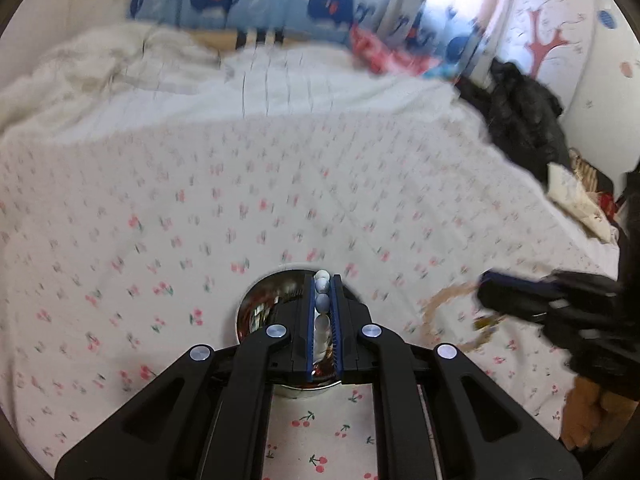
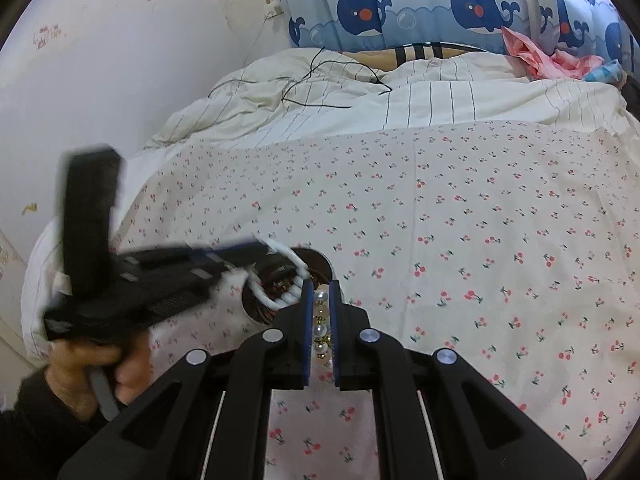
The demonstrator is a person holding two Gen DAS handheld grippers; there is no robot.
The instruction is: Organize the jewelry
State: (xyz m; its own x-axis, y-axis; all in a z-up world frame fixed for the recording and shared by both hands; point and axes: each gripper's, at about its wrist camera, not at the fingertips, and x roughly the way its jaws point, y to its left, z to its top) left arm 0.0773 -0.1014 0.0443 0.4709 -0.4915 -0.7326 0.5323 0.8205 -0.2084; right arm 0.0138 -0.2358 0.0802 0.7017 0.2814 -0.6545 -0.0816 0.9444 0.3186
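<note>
While blur smears the bowl, each claw clamps beads: left, right.

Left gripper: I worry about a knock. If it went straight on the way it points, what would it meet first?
Probably the round shiny metal bowl under the left gripper, which is shut on a white bead string; depth is unclear.
</note>
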